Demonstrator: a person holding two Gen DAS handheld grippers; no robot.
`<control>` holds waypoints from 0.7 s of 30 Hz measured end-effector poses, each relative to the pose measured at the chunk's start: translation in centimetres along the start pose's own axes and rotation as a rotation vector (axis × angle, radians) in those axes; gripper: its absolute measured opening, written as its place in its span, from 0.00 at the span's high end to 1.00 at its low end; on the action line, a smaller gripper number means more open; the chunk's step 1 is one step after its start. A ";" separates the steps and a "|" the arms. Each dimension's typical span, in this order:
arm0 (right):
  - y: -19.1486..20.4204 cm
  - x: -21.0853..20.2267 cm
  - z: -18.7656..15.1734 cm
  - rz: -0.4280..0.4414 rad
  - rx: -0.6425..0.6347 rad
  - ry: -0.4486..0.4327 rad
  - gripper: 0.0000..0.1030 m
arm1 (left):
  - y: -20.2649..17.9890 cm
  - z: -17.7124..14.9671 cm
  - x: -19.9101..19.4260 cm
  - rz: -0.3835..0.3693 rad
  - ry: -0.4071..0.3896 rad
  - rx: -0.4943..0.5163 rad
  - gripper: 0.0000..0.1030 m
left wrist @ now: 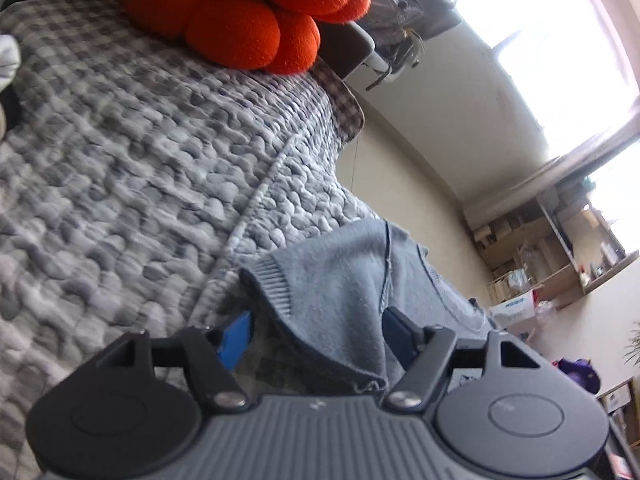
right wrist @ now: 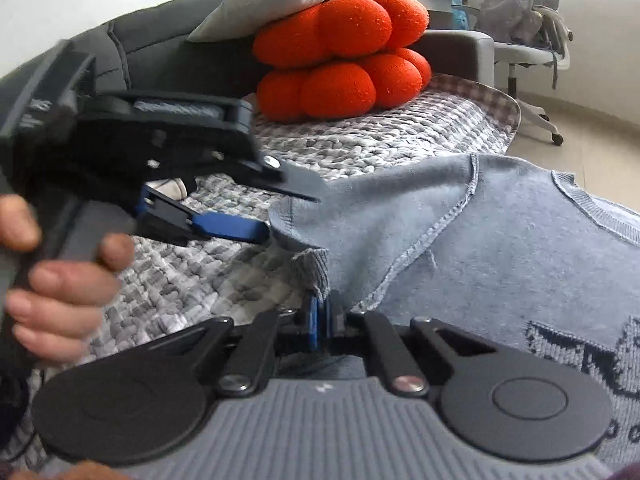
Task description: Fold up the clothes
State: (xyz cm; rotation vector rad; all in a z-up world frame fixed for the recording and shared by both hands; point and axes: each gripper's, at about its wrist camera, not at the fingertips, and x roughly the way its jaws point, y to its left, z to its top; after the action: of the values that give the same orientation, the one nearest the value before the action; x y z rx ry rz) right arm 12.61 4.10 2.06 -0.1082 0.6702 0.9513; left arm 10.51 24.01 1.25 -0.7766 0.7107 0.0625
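Home living room: quilted sofa [right wrist: 400,136], orange cushions [right wrist: 344,56].

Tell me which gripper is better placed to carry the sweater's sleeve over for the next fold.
Right, probably. The right gripper looks shut on the grey sweater at its ribbed edge, while the left gripper stands open, its pads apart around the cloth and not pressing it.

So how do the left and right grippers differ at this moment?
The left gripper stands open, its blue pads either side of the pale blue knitted sweater's ribbed cuff; the right gripper is shut, blue pads together at a sweater edge. In the right wrist view the left gripper hangs above the grey checked quilt; the right sits low against the fabric. Both are black with blue pads.
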 end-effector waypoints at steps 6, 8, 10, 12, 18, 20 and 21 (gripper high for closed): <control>0.1 -0.2 -1.1 -0.010 -0.019 -0.039 0.96 | 1.4 0.5 1.1 -0.017 -0.028 -0.062 0.57; 0.8 -0.3 -1.0 -0.016 -0.041 -0.048 0.96 | 1.0 1.0 1.8 0.050 -0.039 -0.036 0.97; 1.1 -0.2 -0.6 -0.003 -0.042 -0.063 0.96 | 1.1 1.4 2.2 0.104 -0.074 -0.065 0.98; 1.6 0.0 -0.2 0.021 -0.051 -0.075 0.96 | 0.6 2.0 2.1 0.143 -0.117 -0.049 0.98; 3.8 2.2 1.5 0.054 -0.078 -0.072 0.96 | -0.9 4.8 0.6 0.153 -0.216 0.074 0.98; 3.8 3.4 1.8 0.052 -0.066 -0.029 0.96 | -0.8 4.6 1.5 0.156 -0.188 0.127 0.98; 3.6 4.0 1.7 0.049 -0.055 -0.001 0.96 | -0.5 4.3 2.1 0.159 -0.167 0.138 0.98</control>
State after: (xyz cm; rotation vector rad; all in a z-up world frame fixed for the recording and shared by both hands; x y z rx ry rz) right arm 12.18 9.70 1.80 -0.1401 0.6483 1.0173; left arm 14.65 26.10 2.41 -0.5745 0.6097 0.2178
